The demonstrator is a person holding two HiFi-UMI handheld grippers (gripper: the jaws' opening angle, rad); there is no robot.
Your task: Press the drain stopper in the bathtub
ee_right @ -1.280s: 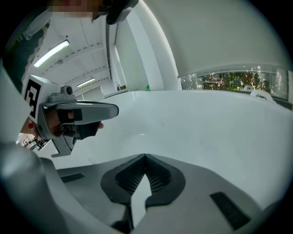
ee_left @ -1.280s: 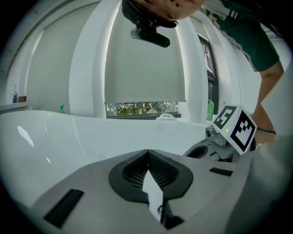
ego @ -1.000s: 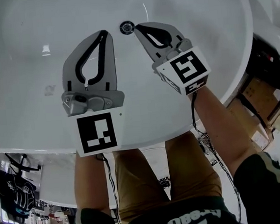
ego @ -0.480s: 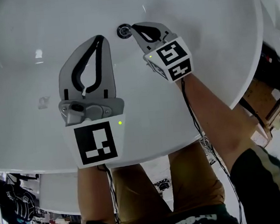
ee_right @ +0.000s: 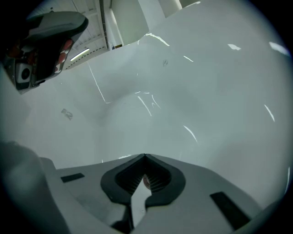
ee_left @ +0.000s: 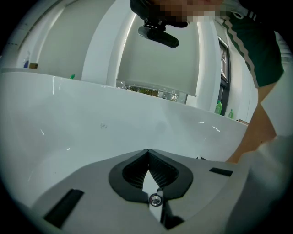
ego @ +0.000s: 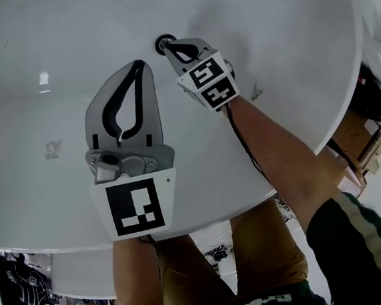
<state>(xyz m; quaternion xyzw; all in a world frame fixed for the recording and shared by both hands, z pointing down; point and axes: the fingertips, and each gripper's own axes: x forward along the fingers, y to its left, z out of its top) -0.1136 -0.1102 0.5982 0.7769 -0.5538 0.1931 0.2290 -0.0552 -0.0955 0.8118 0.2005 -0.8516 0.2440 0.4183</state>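
The round dark drain stopper (ego: 163, 44) sits on the floor of the white bathtub (ego: 288, 52). In the head view my right gripper (ego: 166, 47) is shut, its closed tips right at the stopper's edge; whether they touch it I cannot tell. In the right gripper view, the right gripper (ee_right: 144, 156) shows a bit of the stopper (ee_right: 146, 182) through the gap behind its closed tips. My left gripper (ego: 139, 64) hangs shut and empty over the tub floor, below and left of the stopper. In the left gripper view, the left gripper (ee_left: 148, 150) faces the tub's far wall.
The tub's curved rim (ego: 323, 139) runs along the right and the bottom of the head view. Beyond it lie cardboard and clutter (ego: 353, 133) on the floor. The person's legs (ego: 267, 248) stand against the tub's near side.
My right gripper has gone down and to the left until its shut tips reached the drain stopper. The left gripper has sunk a little and stays shut.
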